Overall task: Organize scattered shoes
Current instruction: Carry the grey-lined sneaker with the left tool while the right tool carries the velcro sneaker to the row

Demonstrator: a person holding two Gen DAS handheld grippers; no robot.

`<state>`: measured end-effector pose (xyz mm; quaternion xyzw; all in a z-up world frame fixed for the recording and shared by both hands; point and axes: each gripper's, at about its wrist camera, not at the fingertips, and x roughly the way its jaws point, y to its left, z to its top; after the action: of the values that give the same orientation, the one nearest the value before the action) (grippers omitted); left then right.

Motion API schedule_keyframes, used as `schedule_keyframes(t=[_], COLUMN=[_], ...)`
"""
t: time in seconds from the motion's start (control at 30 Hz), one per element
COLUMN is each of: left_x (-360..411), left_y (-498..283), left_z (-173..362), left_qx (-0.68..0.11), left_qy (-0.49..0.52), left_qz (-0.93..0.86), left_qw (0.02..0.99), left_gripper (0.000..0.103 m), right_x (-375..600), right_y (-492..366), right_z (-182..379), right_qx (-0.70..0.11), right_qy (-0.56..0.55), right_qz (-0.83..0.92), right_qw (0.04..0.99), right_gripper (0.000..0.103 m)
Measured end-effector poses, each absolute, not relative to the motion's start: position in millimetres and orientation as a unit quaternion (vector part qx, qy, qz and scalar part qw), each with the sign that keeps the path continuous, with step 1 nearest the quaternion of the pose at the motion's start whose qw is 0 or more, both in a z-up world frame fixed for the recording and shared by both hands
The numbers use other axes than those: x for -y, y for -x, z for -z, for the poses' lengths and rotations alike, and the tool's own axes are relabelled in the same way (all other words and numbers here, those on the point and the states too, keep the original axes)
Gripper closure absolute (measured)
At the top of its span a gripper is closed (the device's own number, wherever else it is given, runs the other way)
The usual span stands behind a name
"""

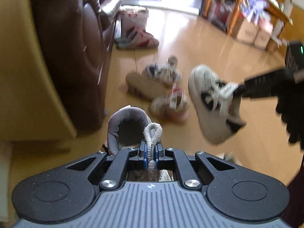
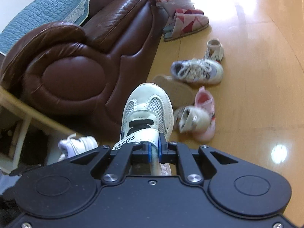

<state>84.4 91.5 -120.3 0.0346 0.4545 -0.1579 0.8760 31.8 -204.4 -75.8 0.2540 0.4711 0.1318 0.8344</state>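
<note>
My left gripper (image 1: pixel 151 150) is shut on the pale lace loop (image 1: pixel 152 133) of a grey mesh shoe (image 1: pixel 123 127), which hangs above the wooden floor. My right gripper (image 2: pixel 154 150) is shut on the strap end of a white sneaker with black bands (image 2: pixel 148 110), also held off the floor. In the left wrist view that white sneaker (image 1: pixel 212 102) hangs at the right from the right gripper (image 1: pixel 238 89). Several shoes lie scattered beyond: a laced white-grey sneaker (image 2: pixel 197 72), a pink shoe (image 2: pixel 206 112), an upturned tan sole (image 2: pixel 174 89).
A brown leather sofa (image 2: pixel 76 72) stands to the left. Red-and-white slippers (image 2: pixel 188 24) rest by its far end. A white shoe (image 2: pixel 79 144) shows low left, near a pale shelf frame (image 2: pixel 20 133). A wooden table with boxes (image 1: pixel 247 30) stands far right.
</note>
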Motion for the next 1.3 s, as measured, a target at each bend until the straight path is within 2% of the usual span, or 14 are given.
schedule_keyframes(t=[0.3, 0.57, 0.8, 1.17, 1.3], left_x=[-121, -115, -107, -118, -120], left_y=[-11, 25, 34, 28, 24], left_z=[157, 202, 245, 275, 276], left_qx=[-0.516, -0.554, -0.582, -0.599, -0.608], left_qy=[-0.079, -0.131, -0.182, -0.155, -0.139], left_qz=[0.169, 0.189, 0.196, 0.179, 0.174], left_qw=[0.836, 0.8, 0.768, 0.765, 0.762], left_gripper=[0.096, 0.096, 0.096, 0.095, 0.085], right_x=[164, 153, 155, 162, 164], right_y=[40, 52, 52, 49, 48], right_z=[95, 107, 124, 147, 150], right_qx=[-0.507, -0.532, -0.553, -0.572, -0.576], right_qy=[-0.263, -0.251, -0.246, -0.25, -0.25], right_qz=[-0.139, -0.126, -0.107, -0.094, -0.091], right_qw=[0.809, 0.799, 0.789, 0.776, 0.773], right_gripper=[0.095, 0.095, 0.095, 0.095, 0.095])
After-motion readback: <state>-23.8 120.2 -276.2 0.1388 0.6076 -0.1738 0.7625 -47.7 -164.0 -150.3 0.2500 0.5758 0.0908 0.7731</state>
